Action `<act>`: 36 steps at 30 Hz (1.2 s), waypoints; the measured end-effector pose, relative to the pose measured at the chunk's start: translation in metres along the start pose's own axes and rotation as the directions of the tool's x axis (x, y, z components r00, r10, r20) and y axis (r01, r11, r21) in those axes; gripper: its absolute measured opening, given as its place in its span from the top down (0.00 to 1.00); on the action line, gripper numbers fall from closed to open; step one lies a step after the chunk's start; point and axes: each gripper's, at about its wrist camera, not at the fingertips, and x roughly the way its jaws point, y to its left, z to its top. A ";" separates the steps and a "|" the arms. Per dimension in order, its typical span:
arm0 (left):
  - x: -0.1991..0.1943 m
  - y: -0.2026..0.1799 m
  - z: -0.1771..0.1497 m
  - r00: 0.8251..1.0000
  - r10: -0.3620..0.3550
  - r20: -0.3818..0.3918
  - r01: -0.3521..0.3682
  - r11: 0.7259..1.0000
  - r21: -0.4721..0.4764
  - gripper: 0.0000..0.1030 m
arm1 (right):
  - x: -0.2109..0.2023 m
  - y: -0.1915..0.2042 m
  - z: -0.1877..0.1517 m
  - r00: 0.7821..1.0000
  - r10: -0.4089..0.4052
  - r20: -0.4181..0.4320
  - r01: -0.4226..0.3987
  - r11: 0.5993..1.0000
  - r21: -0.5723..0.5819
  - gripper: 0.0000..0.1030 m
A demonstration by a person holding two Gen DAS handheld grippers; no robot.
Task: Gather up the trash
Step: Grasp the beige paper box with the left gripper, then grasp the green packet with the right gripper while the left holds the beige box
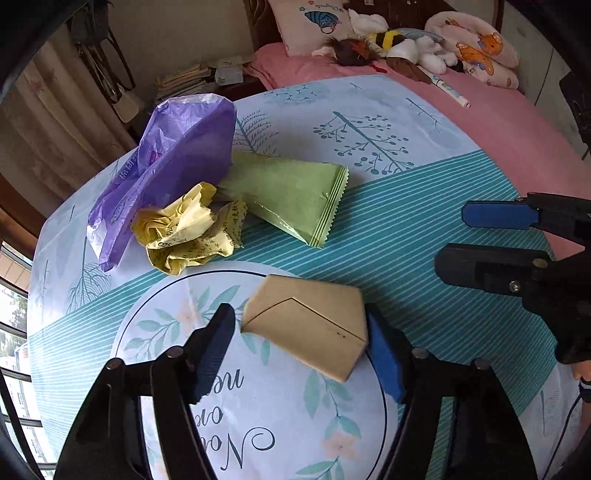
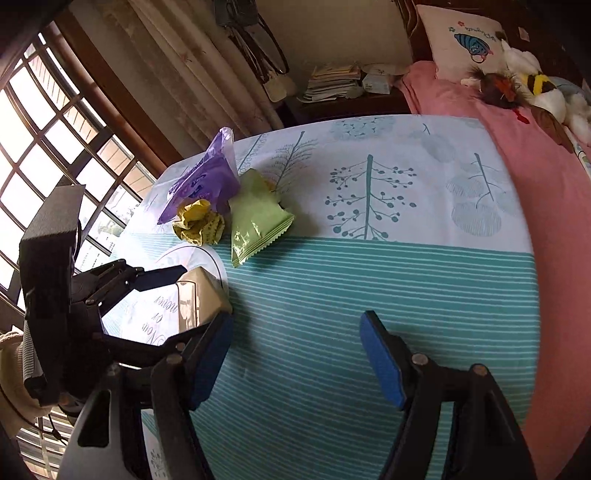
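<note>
A small beige box (image 1: 310,325) lies on the round printed patch of the bed cover (image 1: 406,240). My left gripper (image 1: 301,325) straddles it with both blue pads against its sides. Beyond it sit a crumpled yellow paper (image 1: 184,229), a purple plastic bag (image 1: 177,155) and a green wrapper (image 1: 291,195), bunched together. The right wrist view shows the same box (image 2: 207,291) in the left gripper (image 2: 199,295), with the yellow paper (image 2: 199,221), purple bag (image 2: 207,181) and green wrapper (image 2: 255,218) farther back. My right gripper (image 2: 297,325) hangs open over the striped cloth, nothing between its fingers, just right of the left one.
A pink sheet (image 1: 498,122) covers the far bed, with a pillow (image 1: 314,22), plush toys (image 1: 402,44) and a marker pen (image 1: 450,90). A nightstand stacked with books (image 2: 332,83) stands at the back. A barred window (image 2: 48,147) and a curtain lie left.
</note>
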 end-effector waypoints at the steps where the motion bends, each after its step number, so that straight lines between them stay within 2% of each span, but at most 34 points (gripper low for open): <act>1: 0.000 0.001 0.000 1.000 0.013 -0.014 -0.014 1.000 -0.023 0.41 | 0.002 0.001 0.004 1.000 0.002 0.002 -0.002 1.000 -0.004 0.31; 6: -0.003 0.008 -0.006 0.997 0.044 -0.057 -0.052 0.987 -0.153 0.41 | 0.017 0.014 0.028 1.000 -0.005 0.005 0.005 0.999 -0.044 0.31; 10: -0.011 0.024 -0.017 0.996 0.058 -0.065 -0.074 0.958 -0.276 0.41 | 0.035 0.030 0.048 1.000 -0.020 -0.005 0.019 0.994 -0.106 0.31; 16: -0.023 0.060 -0.038 0.994 0.073 -0.076 -0.100 0.877 -0.470 0.41 | 0.067 0.054 0.070 0.994 -0.105 -0.027 0.097 0.969 -0.228 0.31; 20: -0.030 0.079 -0.049 0.995 0.072 -0.073 -0.100 0.838 -0.536 0.41 | 0.087 0.063 0.069 0.980 -0.186 -0.072 0.157 0.943 -0.294 0.31; 21: -0.032 0.081 -0.051 0.995 0.074 -0.072 -0.101 0.834 -0.542 0.41 | 0.087 0.066 0.066 0.977 -0.209 -0.047 0.183 0.928 -0.324 0.40; 23: -0.035 0.085 -0.054 0.995 0.077 -0.071 -0.103 0.828 -0.551 0.41 | 0.085 0.072 0.060 0.968 -0.249 -0.023 0.224 0.905 -0.362 0.47; 24: -0.038 0.087 -0.056 0.995 0.075 -0.069 -0.101 0.825 -0.557 0.41 | 0.082 0.072 0.057 0.970 -0.241 -0.022 0.217 0.909 -0.356 0.56; 27: -0.046 0.089 -0.063 0.996 0.072 -0.061 -0.094 0.815 -0.572 0.41 | 0.070 0.066 0.050 0.973 -0.230 -0.020 0.213 0.928 -0.307 0.68; 31: -0.063 0.086 -0.077 0.997 0.056 -0.047 -0.073 0.810 -0.582 0.41 | 0.045 0.060 0.031 0.982 -0.188 -0.034 0.175 0.954 -0.242 0.73; 36: -0.088 0.072 -0.103 0.999 0.037 -0.038 -0.052 0.825 -0.562 0.41 | 0.011 0.066 -0.014 0.988 -0.134 -0.071 0.121 0.979 -0.166 0.74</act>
